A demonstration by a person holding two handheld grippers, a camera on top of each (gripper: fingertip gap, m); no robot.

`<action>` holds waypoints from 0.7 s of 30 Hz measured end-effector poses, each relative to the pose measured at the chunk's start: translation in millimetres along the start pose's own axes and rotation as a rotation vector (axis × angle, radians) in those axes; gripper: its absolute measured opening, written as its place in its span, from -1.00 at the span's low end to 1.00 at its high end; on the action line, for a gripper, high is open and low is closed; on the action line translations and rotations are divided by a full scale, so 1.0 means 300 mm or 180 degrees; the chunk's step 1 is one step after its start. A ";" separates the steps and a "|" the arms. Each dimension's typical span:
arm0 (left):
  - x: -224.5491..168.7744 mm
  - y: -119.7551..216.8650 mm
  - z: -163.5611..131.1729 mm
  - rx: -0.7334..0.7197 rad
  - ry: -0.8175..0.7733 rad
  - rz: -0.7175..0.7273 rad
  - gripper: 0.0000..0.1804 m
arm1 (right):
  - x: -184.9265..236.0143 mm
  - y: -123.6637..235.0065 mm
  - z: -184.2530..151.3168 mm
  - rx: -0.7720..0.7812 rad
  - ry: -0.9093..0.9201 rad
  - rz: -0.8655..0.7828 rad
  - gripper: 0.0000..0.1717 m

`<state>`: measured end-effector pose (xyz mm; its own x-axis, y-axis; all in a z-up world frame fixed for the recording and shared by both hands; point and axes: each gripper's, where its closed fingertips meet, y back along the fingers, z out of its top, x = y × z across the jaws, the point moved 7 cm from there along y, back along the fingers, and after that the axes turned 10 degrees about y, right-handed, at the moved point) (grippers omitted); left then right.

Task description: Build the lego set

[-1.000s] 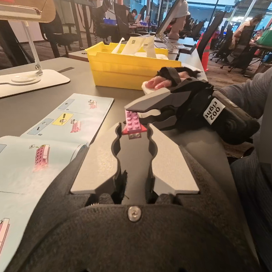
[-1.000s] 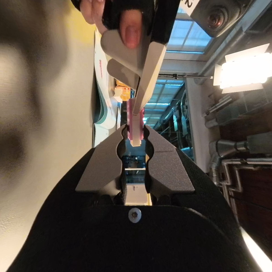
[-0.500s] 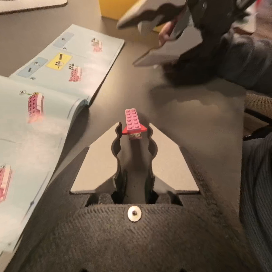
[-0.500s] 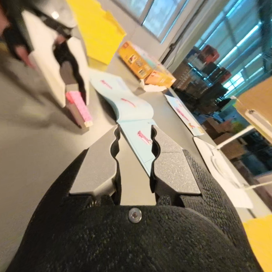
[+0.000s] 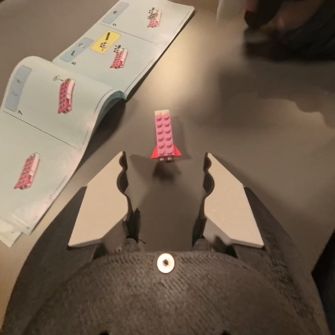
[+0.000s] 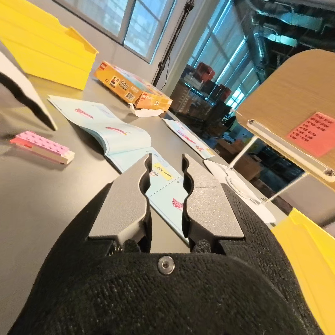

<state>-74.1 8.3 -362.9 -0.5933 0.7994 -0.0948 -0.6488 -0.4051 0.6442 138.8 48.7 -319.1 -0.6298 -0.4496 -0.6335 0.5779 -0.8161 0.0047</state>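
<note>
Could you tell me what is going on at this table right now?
A person is working with two handheld grippers over a grey table. The left gripper has its jaws wide open and holds nothing; a small pink brick assembly with red wedges lies flat on the table just ahead of it. The right gripper is also empty, its jaws apart above an open instruction booklet. A yellow bin and an orange box sit farther back.

Blurred and cut-off parts

A dark blurred shape point(image 5: 293, 27) fills the left wrist view's top right corner, too smeared to identify. The instruction booklet point(image 5: 54, 117) runs off the left edge; the yellow bin point(image 6: 45, 54) is cropped top left.
</note>
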 end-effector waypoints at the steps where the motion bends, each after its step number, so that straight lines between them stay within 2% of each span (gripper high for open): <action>1: -0.008 0.006 -0.007 0.0013 0.0046 -0.0041 -0.07 | -0.002 0.001 0.000 -0.0019 -0.0020 -0.0002 -0.64; 6: -0.057 0.014 -0.027 0.0085 0.0037 -0.0212 -0.19 | 0.006 -0.003 0.001 -0.0005 0.0059 0.0017 -0.67; 8: -0.072 0.016 -0.028 0.0080 -0.0011 -0.0274 -0.32 | 0.009 -0.004 0.001 -0.0001 0.0090 0.0018 -0.67; 9: -0.081 0.021 -0.029 0.0055 -0.0040 -0.0335 -0.42 | 0.009 -0.003 0.002 -0.0004 0.0096 0.0013 -0.67; 12: -0.083 0.075 -0.033 -0.0207 -0.0038 -0.0350 -0.54 | 0.003 0.004 0.002 -0.0024 0.0086 -0.0053 -0.69; 14: -0.069 0.158 -0.035 -0.0438 0.0018 -0.0232 -0.56 | -0.005 0.012 0.001 -0.0027 0.0057 -0.0125 -0.69; 17: -0.025 0.351 -0.034 -0.0910 0.0153 0.0092 -0.59 | -0.023 0.021 -0.001 -0.0051 -0.0010 -0.0251 -0.71; 19: 0.026 0.504 -0.042 -0.1242 0.0359 0.0399 -0.62 | -0.032 0.026 -0.002 -0.0060 -0.0052 -0.0320 -0.72; 21: 0.114 0.664 -0.068 -0.1519 0.0817 0.0975 -0.72 | -0.037 0.030 -0.005 -0.0036 -0.0078 -0.0362 -0.72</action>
<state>-233.4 -54.2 -253.3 -0.8434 0.5074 -0.1769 -0.5373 -0.8002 0.2664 151.8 46.8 -313.2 -0.7039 -0.3632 -0.6104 0.5078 -0.8582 -0.0750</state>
